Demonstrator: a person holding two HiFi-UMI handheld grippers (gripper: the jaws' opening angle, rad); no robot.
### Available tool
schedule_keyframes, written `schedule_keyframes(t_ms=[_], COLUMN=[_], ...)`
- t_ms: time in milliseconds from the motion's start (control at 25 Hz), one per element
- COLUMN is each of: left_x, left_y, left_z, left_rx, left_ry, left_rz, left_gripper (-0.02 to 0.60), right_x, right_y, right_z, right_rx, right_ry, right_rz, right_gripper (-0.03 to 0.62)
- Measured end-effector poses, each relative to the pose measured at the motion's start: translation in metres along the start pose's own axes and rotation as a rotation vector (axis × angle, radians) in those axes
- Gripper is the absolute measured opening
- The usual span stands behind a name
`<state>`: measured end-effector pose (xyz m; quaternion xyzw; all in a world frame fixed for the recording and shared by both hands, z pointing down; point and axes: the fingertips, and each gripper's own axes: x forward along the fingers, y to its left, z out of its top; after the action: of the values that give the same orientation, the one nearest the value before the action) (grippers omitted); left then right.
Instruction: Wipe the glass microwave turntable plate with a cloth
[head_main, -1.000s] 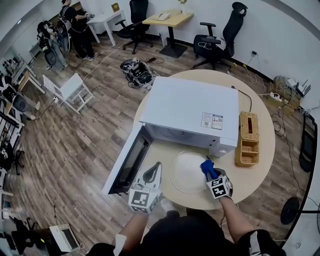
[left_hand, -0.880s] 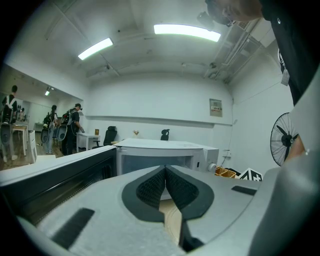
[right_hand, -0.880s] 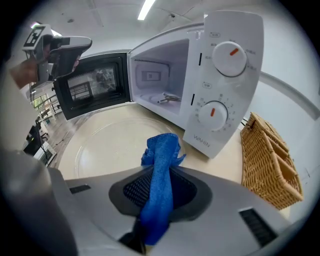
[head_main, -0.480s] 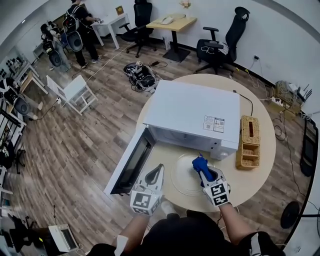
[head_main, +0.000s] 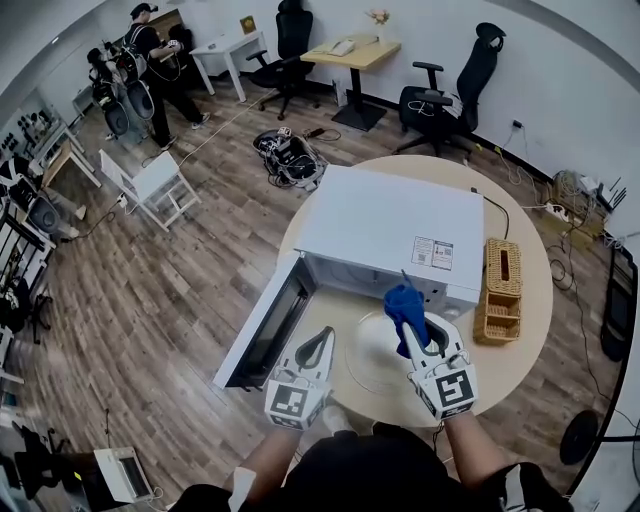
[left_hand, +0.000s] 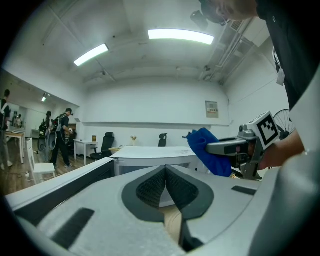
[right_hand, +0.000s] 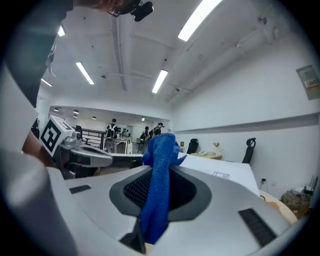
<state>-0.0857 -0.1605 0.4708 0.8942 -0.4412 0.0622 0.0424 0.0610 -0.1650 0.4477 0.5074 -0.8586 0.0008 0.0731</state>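
The round glass turntable plate (head_main: 372, 362) lies flat on the round wooden table (head_main: 525, 345), in front of the white microwave (head_main: 385, 232). My right gripper (head_main: 411, 320) is raised above the plate's right side and is shut on a blue cloth (head_main: 403, 302); in the right gripper view the blue cloth (right_hand: 158, 185) hangs between the jaws. My left gripper (head_main: 324, 338) hovers at the plate's left edge, jaws shut with nothing between them. The left gripper view shows its fingertips (left_hand: 165, 170) meeting and the blue cloth (left_hand: 208, 152) off to the right.
The microwave door (head_main: 262, 322) hangs open to the left of the plate. A wicker basket (head_main: 498, 280) stands on the table's right side. Office chairs, desks and people are far off across the wooden floor.
My right gripper has lifted the blue cloth up off the plate's right part and swung toward the microwave front. The left gripper has barely moved.
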Motion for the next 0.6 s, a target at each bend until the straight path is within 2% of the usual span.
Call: schedule_keyframes(t_ms=[280,440,600], left_x=[0.0,-0.002,-0.004], left_y=[0.002,0.003,0.0], left_z=[0.017,0.018,0.02], left_rx=[0.032,0.018,0.023], left_ry=[-0.037,-0.044,-0.051], left_rz=[0.005,0.016,0.016], left_gripper=[0.006,0.006,0.006], right_x=[-0.006,-0.007,-0.009], right_y=[-0.004,-0.001,0.0], right_z=[0.057,0.076,0.077], right_rx=[-0.001,-0.018,-0.004], right_ry=[-0.176,-0.22,-0.22], right_rz=[-0.017,-0.015,-0.023], right_gripper=[0.067,0.064,0.064])
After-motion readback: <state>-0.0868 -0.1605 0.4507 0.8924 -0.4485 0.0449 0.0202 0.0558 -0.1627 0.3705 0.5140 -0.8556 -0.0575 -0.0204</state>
